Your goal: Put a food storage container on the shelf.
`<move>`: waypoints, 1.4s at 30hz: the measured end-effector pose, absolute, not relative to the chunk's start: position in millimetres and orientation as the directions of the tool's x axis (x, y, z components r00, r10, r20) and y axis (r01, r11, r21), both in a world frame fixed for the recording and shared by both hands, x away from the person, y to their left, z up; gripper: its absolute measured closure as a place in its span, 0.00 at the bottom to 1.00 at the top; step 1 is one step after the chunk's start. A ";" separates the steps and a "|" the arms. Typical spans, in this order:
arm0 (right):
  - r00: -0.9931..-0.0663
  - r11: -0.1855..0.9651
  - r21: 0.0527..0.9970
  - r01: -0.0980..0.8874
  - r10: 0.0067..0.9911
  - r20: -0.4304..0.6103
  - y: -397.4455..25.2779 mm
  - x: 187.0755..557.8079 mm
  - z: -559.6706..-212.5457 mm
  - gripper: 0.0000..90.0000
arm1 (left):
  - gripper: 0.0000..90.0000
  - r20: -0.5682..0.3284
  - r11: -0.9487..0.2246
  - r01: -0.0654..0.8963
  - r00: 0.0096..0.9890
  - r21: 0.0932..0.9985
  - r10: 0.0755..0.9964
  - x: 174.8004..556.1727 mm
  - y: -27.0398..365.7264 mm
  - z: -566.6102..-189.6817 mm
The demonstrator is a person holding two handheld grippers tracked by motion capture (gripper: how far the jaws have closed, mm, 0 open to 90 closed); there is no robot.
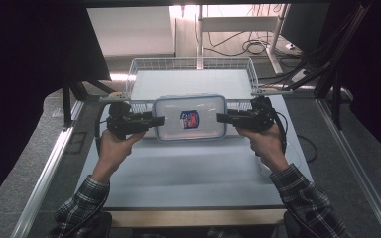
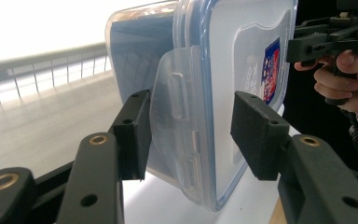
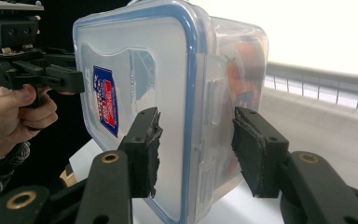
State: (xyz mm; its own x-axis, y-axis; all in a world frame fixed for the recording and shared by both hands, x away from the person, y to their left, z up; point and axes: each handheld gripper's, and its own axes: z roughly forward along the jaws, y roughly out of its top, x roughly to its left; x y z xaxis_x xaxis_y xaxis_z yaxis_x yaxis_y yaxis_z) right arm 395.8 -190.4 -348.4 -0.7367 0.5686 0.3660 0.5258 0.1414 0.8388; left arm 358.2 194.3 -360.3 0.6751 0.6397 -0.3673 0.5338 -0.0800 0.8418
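High view dim, dark sides, bright glare at top centre. Gripper views: blown-out white backgrounds, jaws slightly soft up close, box sharp.

Clear glossy plastic container with smooth blue-rimmed lid, matt black fingers looked rubbery and rough, white wire basket, smooth pale bench

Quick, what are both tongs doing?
Left tongs: open, around the box's side latch.
Right tongs: open, around the opposite latch.
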 end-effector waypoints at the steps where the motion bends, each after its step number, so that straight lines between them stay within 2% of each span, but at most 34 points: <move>1: -0.736 0.140 0.840 0.525 0.570 0.365 -190.0 397.1 -345.2 0.58 | 0.54 -0.364 -0.082 0.531 0.677 0.843 0.640 360.5 194.7 -356.4; 27: -0.723 0.081 0.862 0.501 0.587 0.365 -184.3 452.6 -292.1 0.58 | 0.55 -0.377 -0.046 0.512 0.687 0.858 0.621 425.6 202.6 -306.0; 42: -0.685 0.045 0.838 0.544 0.600 0.413 -182.6 486.6 -300.5 0.57 | 0.54 -0.427 -0.016 0.559 0.651 0.829 0.628 461.0 202.9 -314.3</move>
